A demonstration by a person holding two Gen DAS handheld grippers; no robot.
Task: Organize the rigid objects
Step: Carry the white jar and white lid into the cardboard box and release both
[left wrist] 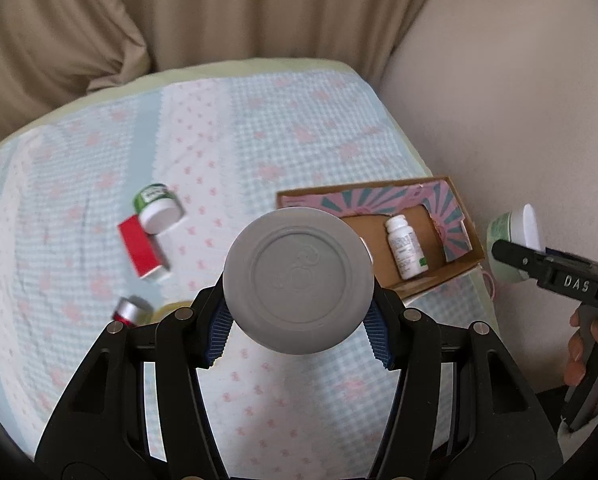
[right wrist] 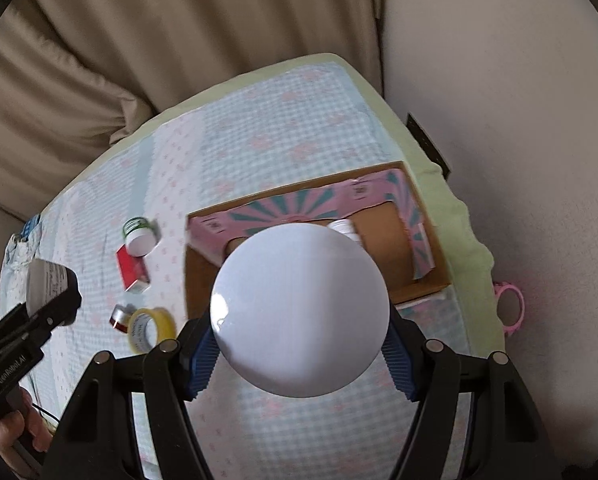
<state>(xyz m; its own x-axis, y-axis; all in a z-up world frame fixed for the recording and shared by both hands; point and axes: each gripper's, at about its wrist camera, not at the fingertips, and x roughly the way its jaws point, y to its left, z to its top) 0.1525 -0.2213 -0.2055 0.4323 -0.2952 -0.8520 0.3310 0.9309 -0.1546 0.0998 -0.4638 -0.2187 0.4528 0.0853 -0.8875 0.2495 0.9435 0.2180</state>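
Note:
My left gripper [left wrist: 299,320] is shut on a grey-lidded jar [left wrist: 298,280], held above the bed; it also shows in the right wrist view [right wrist: 45,284]. My right gripper [right wrist: 301,354] is shut on a white-lidded green jar [right wrist: 299,308], held just before the open cardboard box [right wrist: 435,256]; this jar also shows in the left wrist view [left wrist: 515,236]. A white pill bottle [left wrist: 406,248] lies in the box [left wrist: 469,258]. On the bedspread lie a green jar with a white lid [left wrist: 157,206], a red box [left wrist: 141,252], a small red and silver tin [left wrist: 129,310] and a yellow tape roll [right wrist: 151,328].
The bed's checked cover [left wrist: 259,140] ends at a beige curtain [left wrist: 219,12] behind and a white wall [left wrist: 519,100] on the right. A pink ring-shaped object [right wrist: 511,308] hangs off the bed's right edge.

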